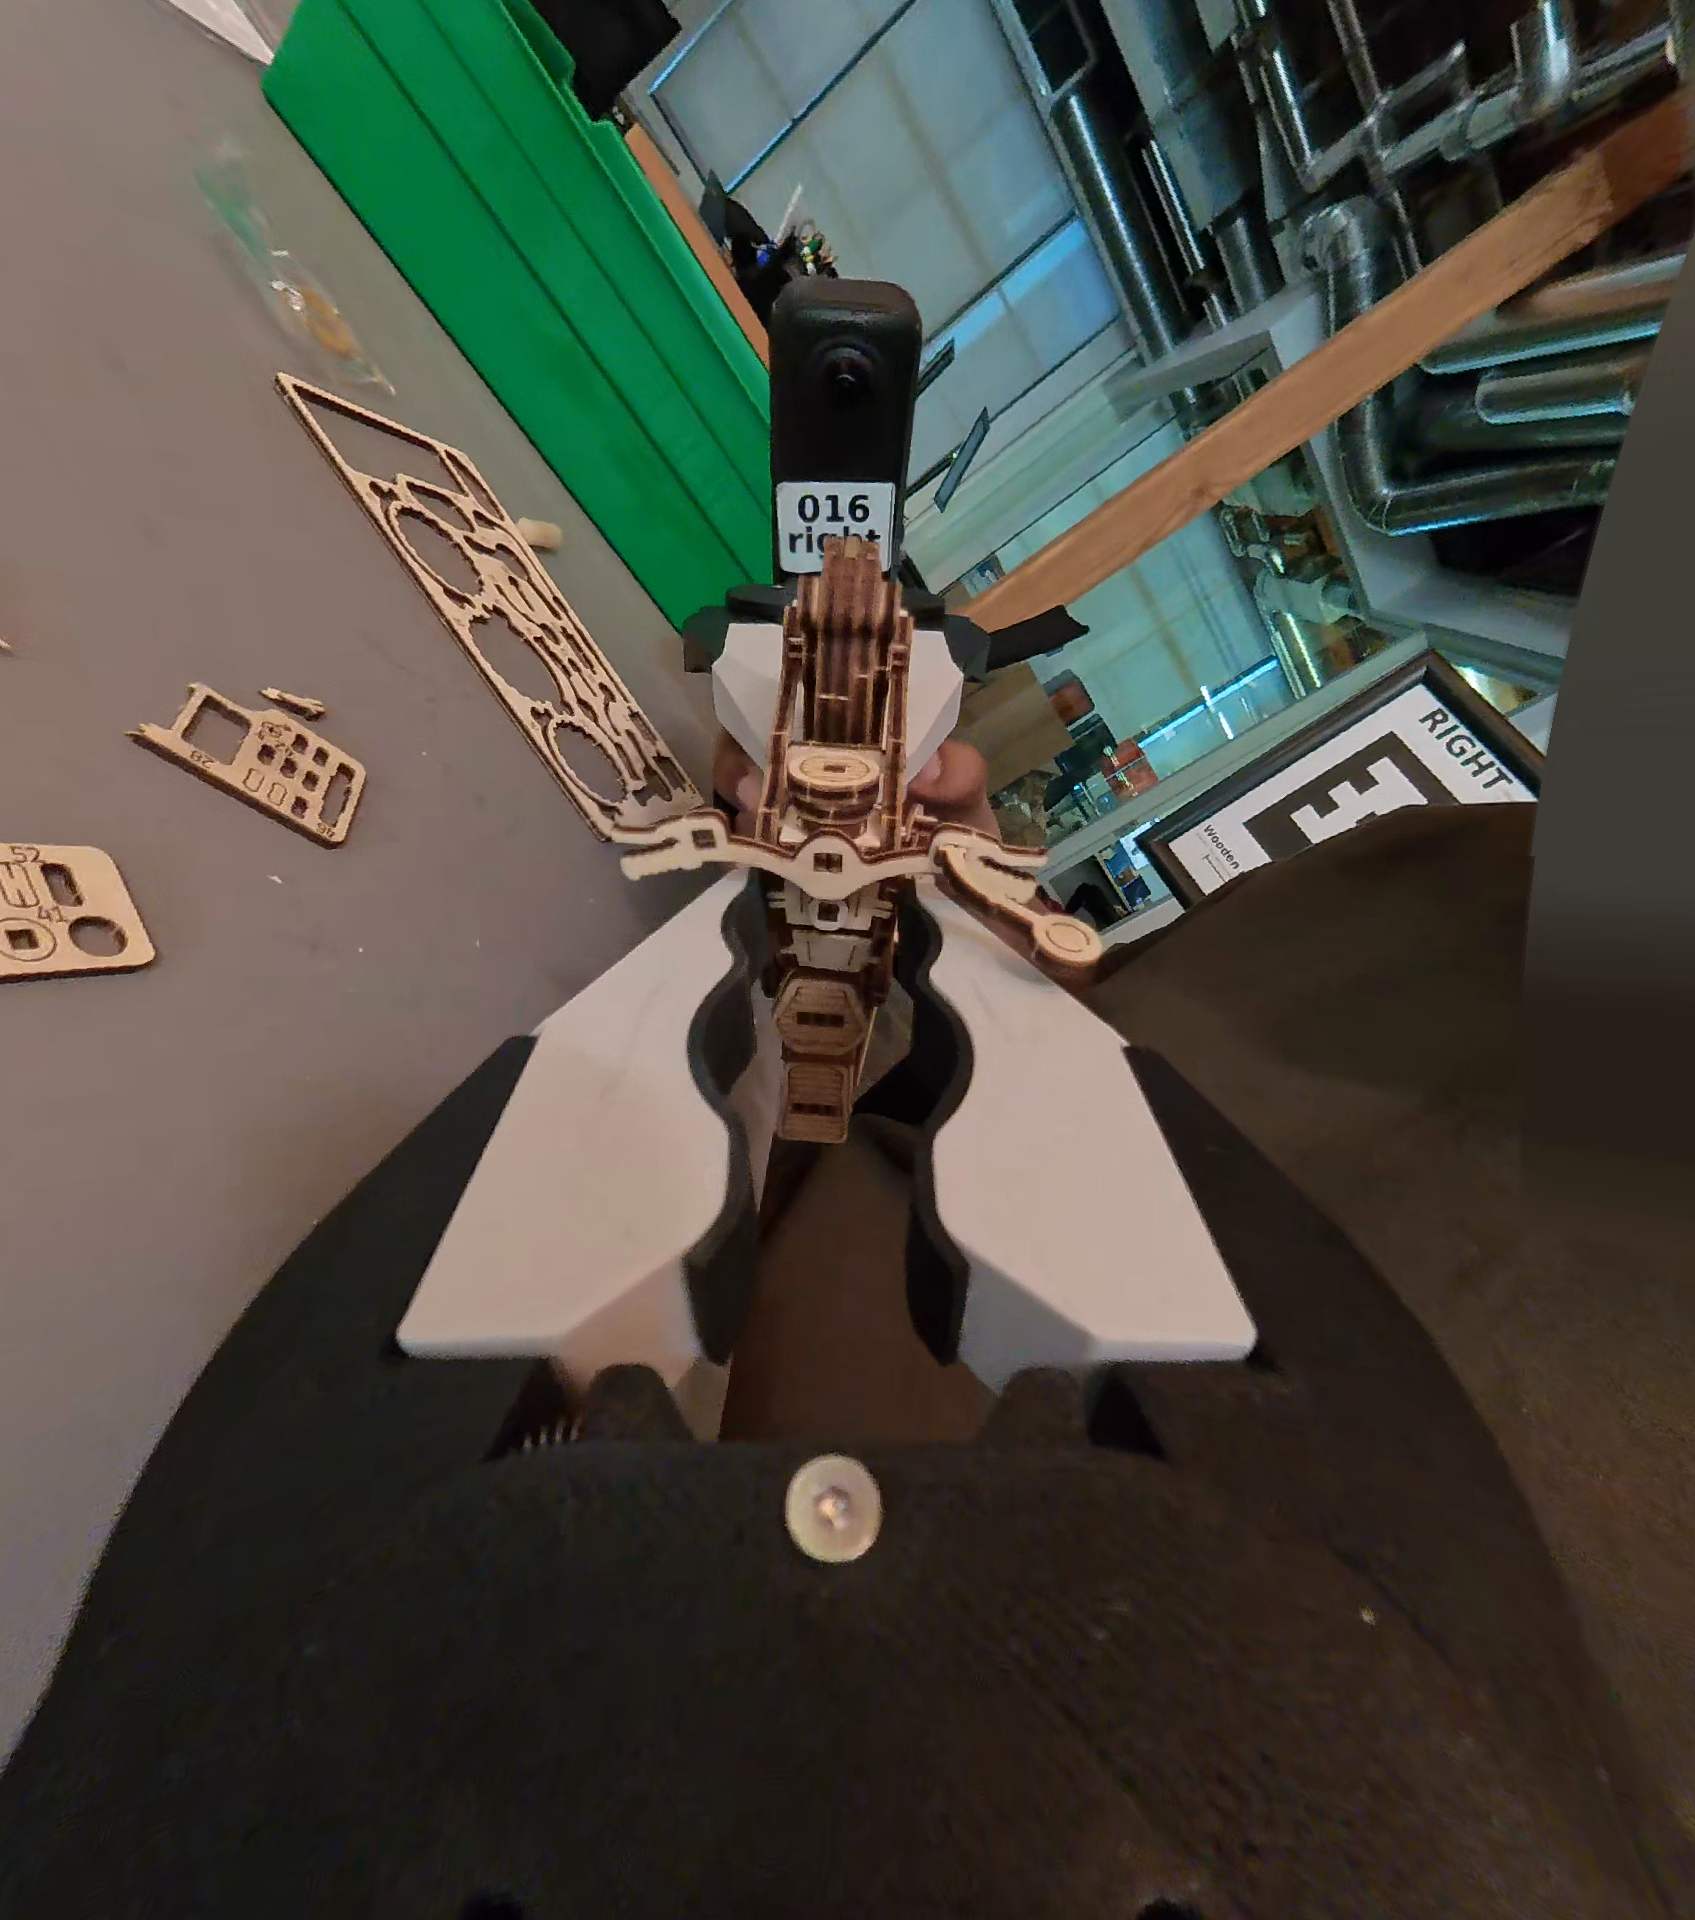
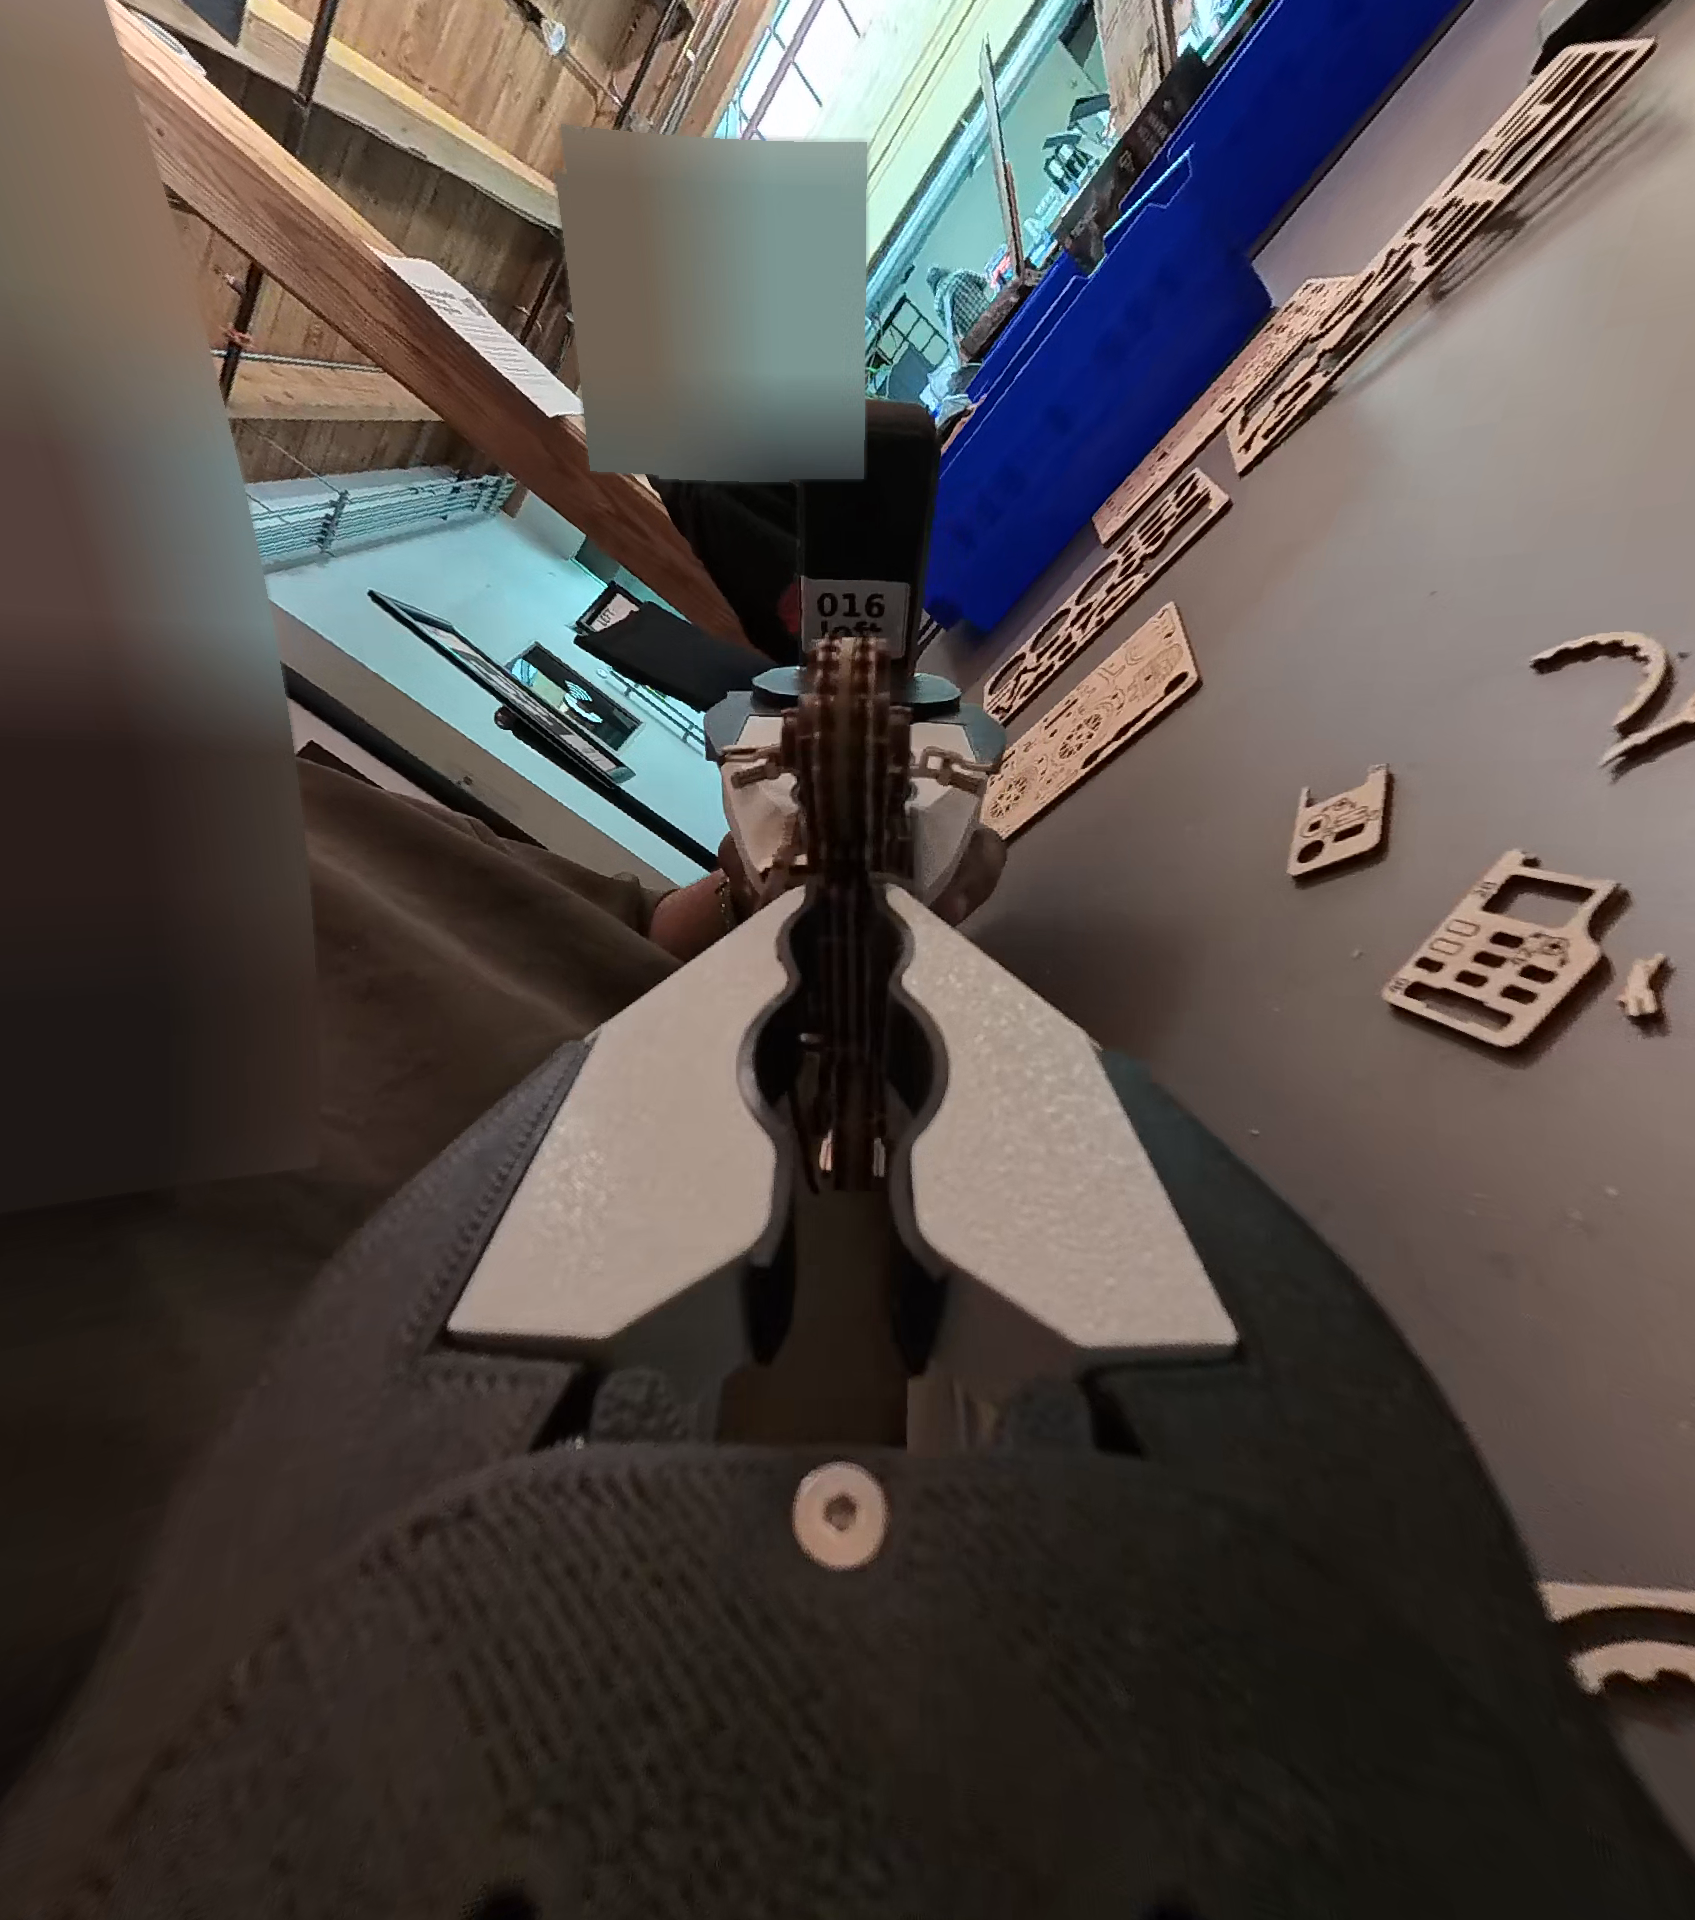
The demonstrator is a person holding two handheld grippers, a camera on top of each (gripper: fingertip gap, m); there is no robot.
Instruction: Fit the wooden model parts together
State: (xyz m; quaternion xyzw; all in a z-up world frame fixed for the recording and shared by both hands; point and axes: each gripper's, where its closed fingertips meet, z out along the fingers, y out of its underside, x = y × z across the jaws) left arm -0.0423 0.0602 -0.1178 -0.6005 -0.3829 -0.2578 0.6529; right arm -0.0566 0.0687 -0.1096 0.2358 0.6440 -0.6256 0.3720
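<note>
A layered wooden model [image 1: 827,831] with a handlebar piece [image 1: 822,857] across it is held in the air between both grippers. My left gripper [image 1: 827,935] is shut on its near end. My right gripper [image 2: 845,935] is shut on the opposite end of the wooden model [image 2: 845,790]. Each gripper faces the other: the right one shows beyond the model in the left wrist view [image 1: 832,686], the left one in the right wrist view [image 2: 848,800]. The model's middle is partly hidden by the fingers.
Loose wooden parts and cut-out sheets lie on the grey table [image 1: 95,312]: a large sheet [image 1: 490,603], small plates [image 1: 261,764], [image 2: 1503,966], curved pieces [image 2: 1643,707]. A green bin [image 1: 531,270] and a blue bin [image 2: 1082,405] stand at the table's far side. A person's sleeve [image 2: 469,914] is nearby. Less than 4 cm separates the two grippers' tips.
</note>
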